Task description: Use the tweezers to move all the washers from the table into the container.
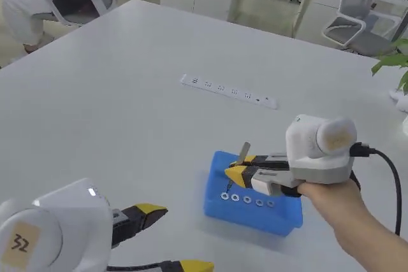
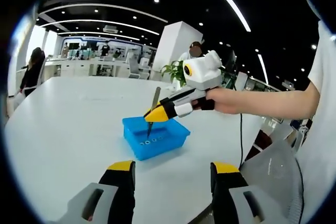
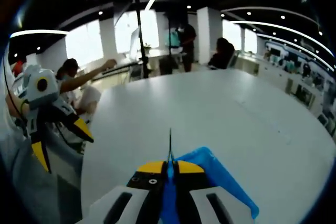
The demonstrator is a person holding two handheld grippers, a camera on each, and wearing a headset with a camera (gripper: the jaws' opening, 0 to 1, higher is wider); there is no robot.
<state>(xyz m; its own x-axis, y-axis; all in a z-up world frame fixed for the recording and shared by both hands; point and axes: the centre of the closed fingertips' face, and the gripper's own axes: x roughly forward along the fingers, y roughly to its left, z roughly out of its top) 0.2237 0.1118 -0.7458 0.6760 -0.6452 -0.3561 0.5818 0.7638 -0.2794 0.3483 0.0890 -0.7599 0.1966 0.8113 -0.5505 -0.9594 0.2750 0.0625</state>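
Closed fingers (image 1: 241, 171) of the right gripper (image 1: 234, 167) clamp the tweezers (image 1: 243, 153), whose tip points down into the blue container (image 1: 255, 219), at one end of a row of five washers (image 1: 247, 200) lying on its floor. Whether the tip holds a washer is too small to tell. Step judged: depositing. The next move calls for easing the squeeze so the tweezers spring open, then lifting straight up, clear of the wall. The left gripper (image 1: 172, 237) hovers nearby over the table (image 1: 127, 93), jaws apart, holding nothing. A power strip (image 1: 228, 91) lies well beyond.
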